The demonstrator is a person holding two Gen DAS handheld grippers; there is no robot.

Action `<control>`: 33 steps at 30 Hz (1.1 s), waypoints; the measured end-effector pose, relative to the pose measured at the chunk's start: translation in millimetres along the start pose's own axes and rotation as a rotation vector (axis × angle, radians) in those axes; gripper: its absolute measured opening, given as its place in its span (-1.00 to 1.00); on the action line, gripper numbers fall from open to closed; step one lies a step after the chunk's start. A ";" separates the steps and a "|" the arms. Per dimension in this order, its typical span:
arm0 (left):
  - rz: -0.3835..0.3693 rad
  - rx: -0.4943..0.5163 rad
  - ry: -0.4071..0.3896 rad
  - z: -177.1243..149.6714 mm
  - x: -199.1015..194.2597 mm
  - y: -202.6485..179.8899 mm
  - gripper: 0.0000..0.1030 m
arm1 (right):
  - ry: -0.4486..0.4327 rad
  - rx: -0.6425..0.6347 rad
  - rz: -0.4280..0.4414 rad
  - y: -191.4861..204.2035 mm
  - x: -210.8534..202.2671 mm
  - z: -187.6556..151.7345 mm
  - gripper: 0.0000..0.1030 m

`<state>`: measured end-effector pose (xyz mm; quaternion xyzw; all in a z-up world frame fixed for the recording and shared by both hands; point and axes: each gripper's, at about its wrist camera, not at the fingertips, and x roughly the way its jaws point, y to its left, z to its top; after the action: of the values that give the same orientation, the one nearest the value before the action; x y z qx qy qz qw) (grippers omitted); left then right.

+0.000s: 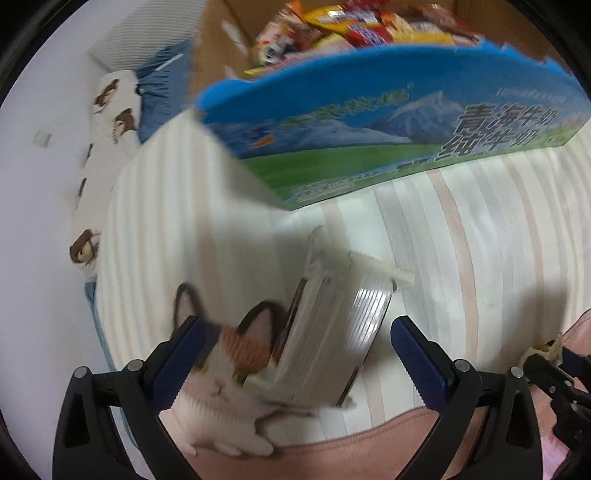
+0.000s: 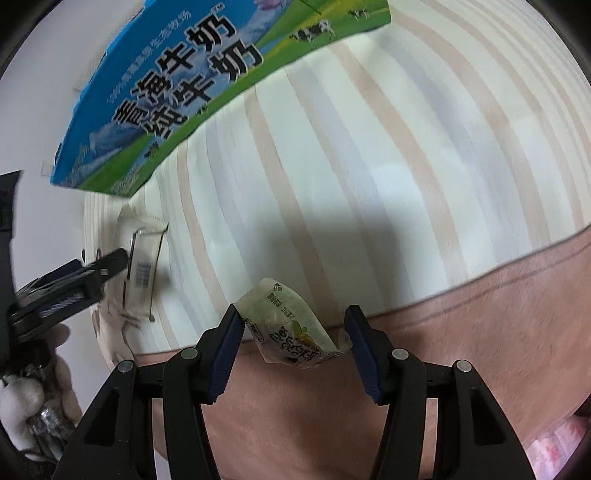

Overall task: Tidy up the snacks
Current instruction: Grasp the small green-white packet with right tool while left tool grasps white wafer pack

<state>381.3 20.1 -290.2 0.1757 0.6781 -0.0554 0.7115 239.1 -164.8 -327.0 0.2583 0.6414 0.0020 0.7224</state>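
Note:
A white and silver snack packet [image 1: 325, 332] lies on the striped bedding between the wide-apart fingers of my left gripper [image 1: 299, 354], which is open and not touching it. It also shows in the right wrist view [image 2: 142, 269]. A small pale green snack packet [image 2: 291, 332] sits between the fingers of my right gripper [image 2: 295, 347], which is open; its left corner rests near the left finger. A blue and green milk carton box [image 1: 388, 122] holds several colourful snack bags [image 1: 354, 26]. The box also shows in the right wrist view [image 2: 177, 92].
Striped cream bedding [image 2: 369, 166] covers the surface, with a pink blanket [image 2: 461, 314] at the near edge. A cat-print cushion [image 1: 229, 362] lies under the left gripper. A brown cardboard box [image 1: 218, 44] stands behind the milk box. A dog-print pillow [image 1: 110, 122] lies at the left.

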 end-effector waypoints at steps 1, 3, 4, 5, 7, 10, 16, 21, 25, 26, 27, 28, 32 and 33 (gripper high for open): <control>-0.009 0.008 0.010 3.8 3.8 -1.4 0.99 | -0.001 -0.004 -0.003 0.8 -0.5 2.6 0.15; -0.032 0.025 0.022 10.0 12.3 -5.1 0.97 | 0.001 -0.007 -0.006 2.8 -0.2 5.8 0.15; -0.042 0.027 0.024 10.7 14.1 -5.9 0.80 | 0.004 -0.008 -0.006 4.5 2.4 5.1 0.15; -0.051 0.019 0.024 10.7 16.2 -6.2 0.61 | 0.008 -0.009 -0.005 1.6 0.9 9.8 0.15; -0.105 -0.015 0.062 8.0 21.2 -4.0 0.08 | 0.020 -0.018 -0.007 -0.5 0.2 13.2 0.15; -0.158 -0.115 0.076 -1.8 21.7 3.6 0.08 | 0.054 -0.060 -0.017 -0.1 3.0 17.4 0.15; -0.350 -0.448 0.169 -45.1 33.1 32.8 0.08 | 0.088 -0.246 -0.118 29.4 18.2 40.2 0.15; -0.351 -0.498 0.128 -60.3 36.3 29.8 0.12 | 0.090 -0.332 -0.155 46.2 28.4 53.4 0.32; -0.342 -0.424 0.106 -64.1 39.2 18.4 0.27 | 0.089 -0.280 -0.111 39.0 21.8 56.6 0.36; -0.340 -0.417 0.104 -64.6 39.2 14.8 0.29 | 0.081 -0.262 -0.089 36.1 19.2 55.5 0.36; -0.348 -0.410 0.095 -65.1 39.1 14.1 0.36 | 0.079 -0.251 -0.078 33.8 17.6 56.2 0.37; -0.355 -0.404 0.091 -65.5 40.0 9.7 0.43 | 0.077 -0.233 -0.066 29.5 15.3 55.5 0.38; -0.312 -0.336 0.096 -65.0 41.6 -23.7 0.48 | 0.095 -0.196 -0.038 23.0 17.8 51.0 0.38; -0.294 -0.320 0.095 -62.6 40.6 -29.7 0.48 | 0.096 -0.196 -0.040 22.6 18.3 48.9 0.38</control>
<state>315.7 19.2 -336.5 -0.0377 0.7293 -0.0420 0.6819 295.1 -157.2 -333.3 0.1732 0.6770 0.0626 0.7126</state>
